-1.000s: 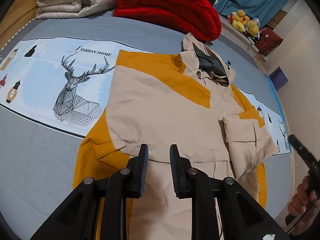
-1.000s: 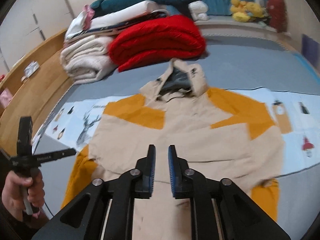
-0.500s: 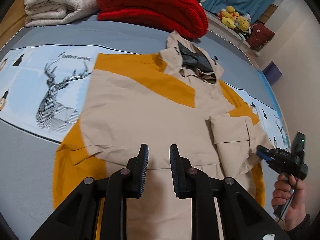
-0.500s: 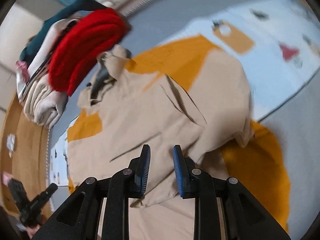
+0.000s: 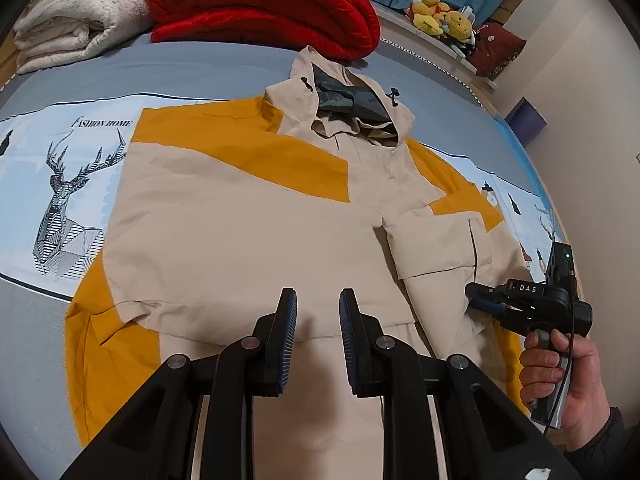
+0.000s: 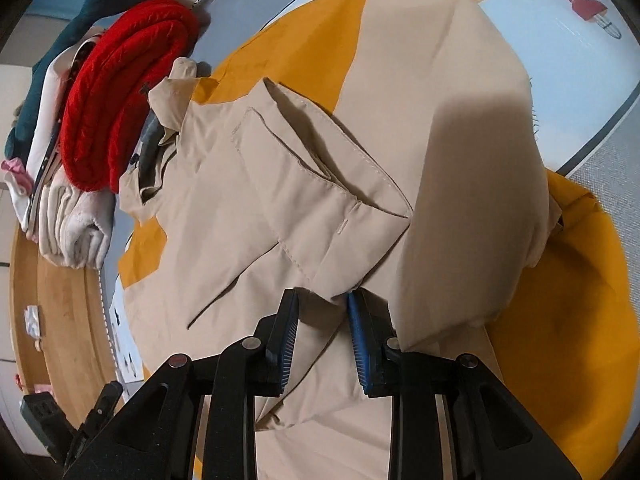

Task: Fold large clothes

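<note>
Right gripper (image 6: 322, 316), jaws just widened, straddles the folded sleeve cuff (image 6: 340, 280) of the jacket (image 5: 248, 232) unpinched; next we close and fold

One tan and yellow jacket (image 5: 248, 216) is lying on the bed (image 5: 208, 68). One red blanket (image 5: 260, 4) and one white blanket (image 5: 76, 20) are sitting behind it. Two grippers are showing, each with two fingers (image 5: 286, 320).

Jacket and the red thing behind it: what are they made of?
Jacket: looks like thin matte woven fabric, maybe cotton or nylon; crisp creases, visible topstitching. Red bundle: likely a quilted padded blanket with slight sheen; puffy stitched ridges.
</note>
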### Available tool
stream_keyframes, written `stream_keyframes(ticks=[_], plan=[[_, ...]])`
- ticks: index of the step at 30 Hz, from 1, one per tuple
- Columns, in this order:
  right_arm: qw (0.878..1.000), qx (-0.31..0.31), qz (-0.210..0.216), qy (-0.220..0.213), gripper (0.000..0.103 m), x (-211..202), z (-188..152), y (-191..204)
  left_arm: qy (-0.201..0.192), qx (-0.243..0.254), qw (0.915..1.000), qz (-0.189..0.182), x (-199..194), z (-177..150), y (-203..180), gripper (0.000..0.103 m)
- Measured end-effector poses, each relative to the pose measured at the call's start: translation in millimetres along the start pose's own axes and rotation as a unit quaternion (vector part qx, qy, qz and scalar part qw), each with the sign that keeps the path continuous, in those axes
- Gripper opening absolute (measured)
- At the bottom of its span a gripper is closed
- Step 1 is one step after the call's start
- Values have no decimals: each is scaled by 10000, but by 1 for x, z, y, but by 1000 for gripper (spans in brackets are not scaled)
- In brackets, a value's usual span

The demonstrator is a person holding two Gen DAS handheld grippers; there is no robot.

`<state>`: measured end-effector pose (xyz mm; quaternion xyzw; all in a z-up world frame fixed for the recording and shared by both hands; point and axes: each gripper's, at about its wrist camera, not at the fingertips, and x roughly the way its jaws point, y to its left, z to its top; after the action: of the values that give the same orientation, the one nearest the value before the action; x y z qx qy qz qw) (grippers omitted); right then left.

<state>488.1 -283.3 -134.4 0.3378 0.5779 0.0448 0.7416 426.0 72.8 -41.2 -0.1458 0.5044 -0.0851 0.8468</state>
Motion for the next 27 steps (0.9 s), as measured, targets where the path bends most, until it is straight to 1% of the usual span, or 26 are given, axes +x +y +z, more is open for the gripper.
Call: stream_keyframes(ticks=[1, 2, 3, 4, 5, 6, 9, 11, 13, 15, 17, 18, 19, 20, 22, 24, 26, 27], plan=[[10000, 17, -2, -17, 27, 1, 0, 1, 5, -3, 10000, -6, 1, 0, 0, 19], [10000, 10, -26, -34, 25, 1, 0, 2, 11, -7, 10000, -11, 2, 1, -1, 19], [10000, -34, -39, -67, 20, 1, 0, 4, 18, -9, 10000, -20, 3, 1, -2, 19], [9999, -97, -33, -104, 9, 1, 0, 8, 31, -5, 10000, -37, 4, 0, -3, 19], [9997, -180, 43, -169, 5, 0, 0, 13, 41, 6, 10000, -51, 5, 0, -5, 19], [9994, -224, 113, -229, 4, -3, -1, 16, 55, 28, 10000, -72, 6, 0, -7, 19], [9963, -543, 495, -446, 3, -15, -4, 38, 102, 172, 9995, -227, 8, -2, -15, 19], [9922, -753, 857, -511, 3, -20, -8, 55, 139, 268, 9984, -480, 9, -4, -23, 19], [9848, -1073, 1265, -509, 3, -25, -15, 75, 208, 338, 9958, -821, 10, -7, -33, 19], [9766, -1406, 1547, -503, 3, -29, -24, 94, 270, 423, 9928, -1083, 11, -10, -42, 20], [9653, -1739, 1904, -413, 3, -32, -37, 113, 298, 529, 9899, -1278, 12, -12, -52, 23], [9620, -1834, 1984, -387, 3, -33, -42, 118, 284, 575, 9892, -1316, 12, -13, -56, 26], [9563, -1996, 2113, -322, 3, -34, -49, 128, 267, 622, 9886, -1347, 12, -14, -60, 30], [9520, -2122, 2189, -267, 3, -34, -55, 134, 246, 674, 9878, -1380, 11, -15, -64, 31], [9447, -2357, 2275, -151, 3, -32, -66, 146, 199, 711, 9881, -1347, 12, -15, -68, 36], [9357, -2627, 2355, 10, 3, -31, -78, 158, 193, 657, 9898, -1250, 13, -15, -66, 37], [9298, -2791, 2393, 170, 9, -29, -88, 162, 191, 530, 9920, -1126, 15, -14, -61, 37], [9291, -2824, 2381, 204, 9, -29, -91, 161, 183, 465, 9929, -1081, 16, -13, -58, 37]])
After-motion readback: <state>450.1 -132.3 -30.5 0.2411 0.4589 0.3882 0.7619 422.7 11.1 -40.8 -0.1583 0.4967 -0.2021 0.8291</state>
